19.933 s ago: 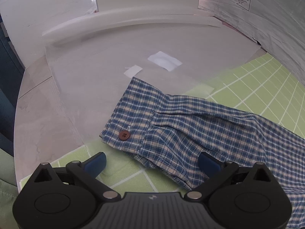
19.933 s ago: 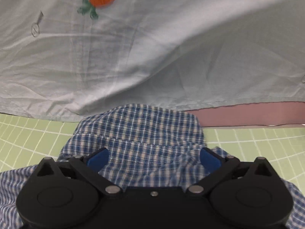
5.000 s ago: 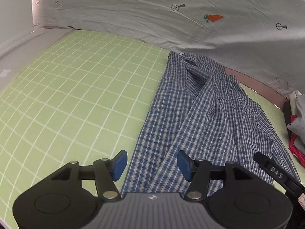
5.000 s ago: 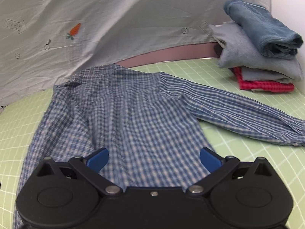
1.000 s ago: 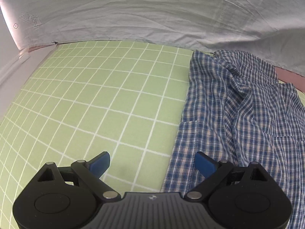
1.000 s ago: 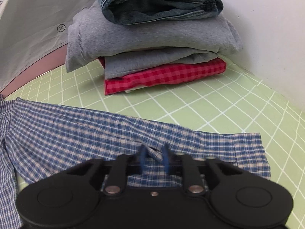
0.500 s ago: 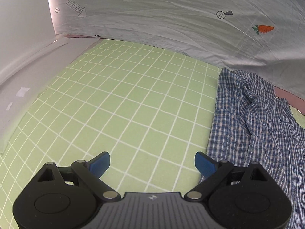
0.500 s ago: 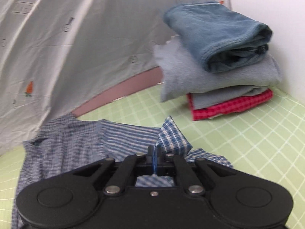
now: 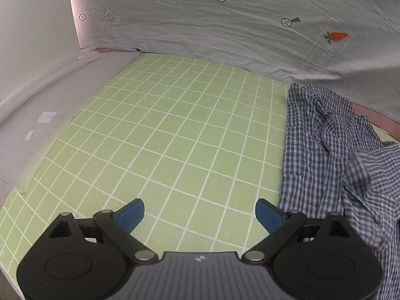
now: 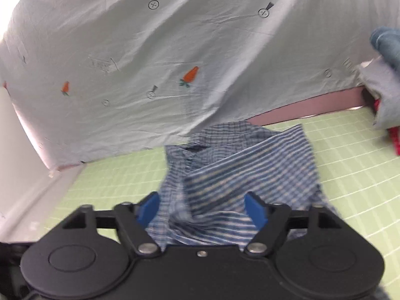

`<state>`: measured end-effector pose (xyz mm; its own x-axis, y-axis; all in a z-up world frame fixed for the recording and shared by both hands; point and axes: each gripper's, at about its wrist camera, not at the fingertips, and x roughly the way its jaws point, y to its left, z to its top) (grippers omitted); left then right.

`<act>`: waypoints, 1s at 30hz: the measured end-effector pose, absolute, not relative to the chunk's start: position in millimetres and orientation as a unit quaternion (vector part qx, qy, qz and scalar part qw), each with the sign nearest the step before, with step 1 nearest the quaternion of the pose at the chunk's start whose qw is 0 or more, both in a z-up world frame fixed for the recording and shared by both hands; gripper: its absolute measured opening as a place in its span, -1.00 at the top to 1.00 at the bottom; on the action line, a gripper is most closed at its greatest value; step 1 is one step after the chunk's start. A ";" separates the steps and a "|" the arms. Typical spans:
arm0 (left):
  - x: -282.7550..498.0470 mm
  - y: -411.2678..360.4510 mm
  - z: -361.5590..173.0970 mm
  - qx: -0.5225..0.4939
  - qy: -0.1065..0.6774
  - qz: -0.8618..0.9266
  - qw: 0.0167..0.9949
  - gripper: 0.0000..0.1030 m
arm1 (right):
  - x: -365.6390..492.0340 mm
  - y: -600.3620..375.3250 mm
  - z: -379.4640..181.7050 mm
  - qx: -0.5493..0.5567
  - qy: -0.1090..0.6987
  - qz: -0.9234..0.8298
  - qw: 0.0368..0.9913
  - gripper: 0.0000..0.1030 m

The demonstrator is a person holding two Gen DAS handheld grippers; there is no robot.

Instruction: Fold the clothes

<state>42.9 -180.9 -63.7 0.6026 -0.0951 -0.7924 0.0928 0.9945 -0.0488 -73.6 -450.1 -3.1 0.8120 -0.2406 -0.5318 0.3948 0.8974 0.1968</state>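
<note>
A blue-and-white checked shirt (image 9: 325, 155) lies on the green grid mat (image 9: 175, 137), at the right of the left wrist view. Its right sleeve is folded across the body and looks blurred (image 10: 250, 172). My left gripper (image 9: 200, 212) is open and empty over bare mat, just left of the shirt's edge. My right gripper (image 10: 203, 206) is open right above the folded sleeve, with cloth lying between and below the blue pads; it holds nothing.
A grey printed sheet (image 9: 225, 25) with carrots hangs behind the mat. A stack of folded clothes (image 10: 385, 80) stands at the far right. A white surface (image 9: 37, 105) borders the mat on the left.
My right gripper carried the sleeve across the shirt body, then opened and let it go. My left gripper drew back and to the left, off the shirt, staying open.
</note>
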 end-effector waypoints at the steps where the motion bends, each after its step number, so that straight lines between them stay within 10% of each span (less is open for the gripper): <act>1: 39.0 -183.5 -64.4 0.000 0.443 -0.054 0.895 -0.85 | -82.4 -455.2 -8.2 0.143 0.265 -0.194 0.934 -0.59; 22: 69.2 -368.9 -70.4 0.071 0.413 -0.179 0.890 -0.77 | -151.9 -583.0 -119.8 0.155 0.379 -0.339 0.847 -0.99; 25: 79.4 -382.6 -79.0 0.079 0.428 -0.191 0.880 -0.46 | -137.3 -599.9 -132.0 0.174 0.394 -0.338 0.837 -0.99; 30: 86.6 -386.6 -88.2 0.076 0.434 -0.219 0.871 0.76 | -126.2 -606.6 -139.5 0.170 0.407 -0.335 0.833 -1.00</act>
